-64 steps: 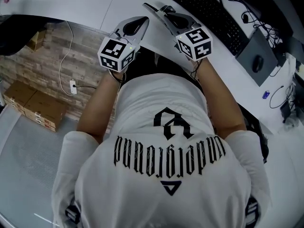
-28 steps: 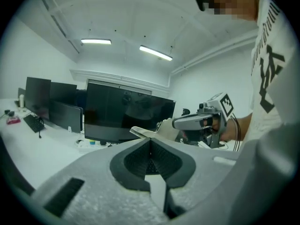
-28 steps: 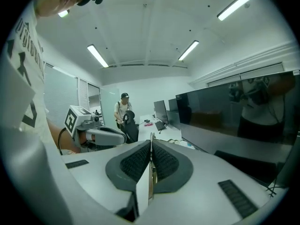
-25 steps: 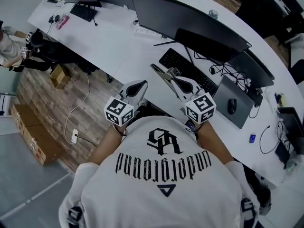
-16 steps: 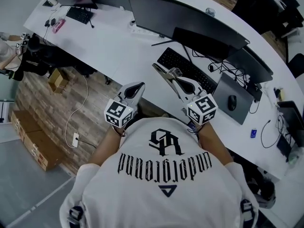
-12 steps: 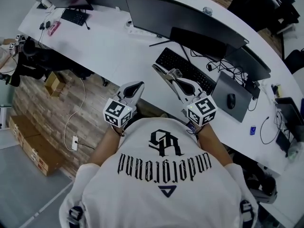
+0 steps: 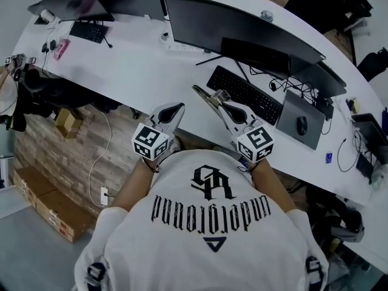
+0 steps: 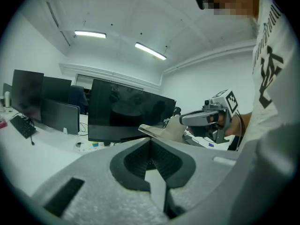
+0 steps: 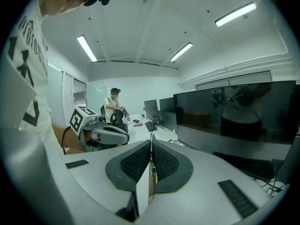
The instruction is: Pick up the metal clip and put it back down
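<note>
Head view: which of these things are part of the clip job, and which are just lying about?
Part of the job: the metal clip, pinched by the right gripper, fingers shut; the white desk, where it should go back.

Just lying about: keyboard, mouse, monitors, cardboard boxes on the floor; the left gripper is shut on nothing.

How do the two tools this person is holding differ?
The right tool is clamped on a metal clip; the left tool is shut on nothing. The right tool reaches out over the desk; the left tool sits back near its edge. Both carry a marker cube.
</note>
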`<move>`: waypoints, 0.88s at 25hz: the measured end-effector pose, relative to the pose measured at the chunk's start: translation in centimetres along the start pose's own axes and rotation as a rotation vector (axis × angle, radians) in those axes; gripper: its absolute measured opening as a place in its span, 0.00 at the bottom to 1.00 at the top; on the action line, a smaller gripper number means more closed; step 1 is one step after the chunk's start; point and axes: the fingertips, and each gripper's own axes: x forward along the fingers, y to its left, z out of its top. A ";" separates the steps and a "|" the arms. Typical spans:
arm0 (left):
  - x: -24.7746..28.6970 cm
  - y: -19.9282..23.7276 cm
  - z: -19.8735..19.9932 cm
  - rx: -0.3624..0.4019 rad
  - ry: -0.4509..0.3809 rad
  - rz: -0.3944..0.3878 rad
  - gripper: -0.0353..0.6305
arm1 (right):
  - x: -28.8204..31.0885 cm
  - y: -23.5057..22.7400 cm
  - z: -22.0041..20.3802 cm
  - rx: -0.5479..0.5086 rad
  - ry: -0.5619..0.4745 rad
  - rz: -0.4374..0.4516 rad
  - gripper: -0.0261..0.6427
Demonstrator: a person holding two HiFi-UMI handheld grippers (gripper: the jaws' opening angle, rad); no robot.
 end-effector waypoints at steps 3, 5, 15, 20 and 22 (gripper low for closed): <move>-0.8 2.2 0.3 0.006 0.007 -0.032 0.07 | 2.2 0.8 0.7 0.006 0.000 -0.031 0.07; -1.3 3.6 0.5 0.014 0.010 -0.056 0.07 | 3.6 1.3 1.2 0.013 -0.003 -0.051 0.07; -4.3 9.4 0.3 0.038 0.033 -0.152 0.07 | 9.3 3.9 1.9 0.059 0.000 -0.146 0.07; -5.0 11.4 -0.9 0.012 0.056 -0.175 0.07 | 10.4 4.0 1.7 0.061 0.017 -0.187 0.07; -5.0 11.7 -1.2 -0.010 0.061 -0.184 0.07 | 10.6 4.1 1.6 0.065 0.031 -0.191 0.07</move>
